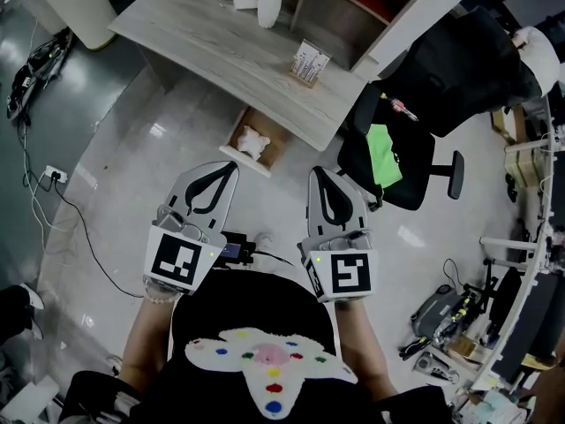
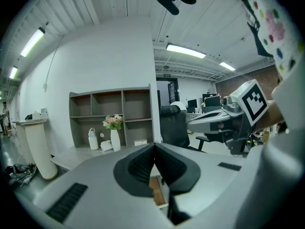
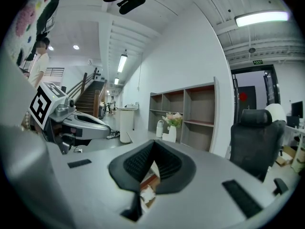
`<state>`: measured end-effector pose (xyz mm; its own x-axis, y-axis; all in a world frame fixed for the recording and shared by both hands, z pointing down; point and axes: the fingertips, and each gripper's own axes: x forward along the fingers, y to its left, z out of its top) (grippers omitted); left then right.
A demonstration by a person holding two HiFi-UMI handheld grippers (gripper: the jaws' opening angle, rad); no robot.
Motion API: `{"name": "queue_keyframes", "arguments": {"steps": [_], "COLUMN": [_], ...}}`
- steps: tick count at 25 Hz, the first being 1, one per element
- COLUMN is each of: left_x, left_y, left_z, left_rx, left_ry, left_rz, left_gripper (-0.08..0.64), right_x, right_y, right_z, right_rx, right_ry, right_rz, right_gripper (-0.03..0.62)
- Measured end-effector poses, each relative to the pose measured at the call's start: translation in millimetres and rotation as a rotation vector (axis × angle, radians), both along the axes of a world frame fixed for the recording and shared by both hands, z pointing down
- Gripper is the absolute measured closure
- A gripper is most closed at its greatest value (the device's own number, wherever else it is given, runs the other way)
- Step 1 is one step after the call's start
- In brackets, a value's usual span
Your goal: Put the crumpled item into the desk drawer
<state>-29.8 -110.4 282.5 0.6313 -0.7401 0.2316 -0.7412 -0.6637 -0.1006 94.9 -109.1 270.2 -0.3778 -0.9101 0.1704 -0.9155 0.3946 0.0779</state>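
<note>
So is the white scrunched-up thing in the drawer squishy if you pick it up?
Probably squishy: the crumpled item looks creased and lumpy, like paper or tissue. Likely light for its size. Its uneven shape suggests it wouldn't roll inside the drawer.

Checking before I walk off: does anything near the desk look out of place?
The desk drawer stands pulled open, the crumpled white item lying inside. Something bright green lies on the black office chair.

Head view looked steeply down from above; both gripper views faced level, sharing the far table (image 1: 229,42) and shelf (image 2: 109,109).
</note>
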Motion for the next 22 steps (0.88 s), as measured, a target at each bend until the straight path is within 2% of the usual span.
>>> {"name": "queue_keyframes", "arguments": {"steps": [13,22], "left_x": [2,-4], "left_y": [-4,-4], "left_z": [-4,7], "left_rx": [0.014,-0.018], "left_ry": [0.027,-0.016], "left_rz": [-0.001,-0.01], "left_gripper": [0.548,0.548], "right_x": [-8,-13], "right_y": [4,6], "right_z": [6,9], "right_rx": [-0.013,-0.022], "right_ry": [0.015,0.03], "right_rz": [-0.024,-0.042], "right_gripper": [0.588,0.588]}}
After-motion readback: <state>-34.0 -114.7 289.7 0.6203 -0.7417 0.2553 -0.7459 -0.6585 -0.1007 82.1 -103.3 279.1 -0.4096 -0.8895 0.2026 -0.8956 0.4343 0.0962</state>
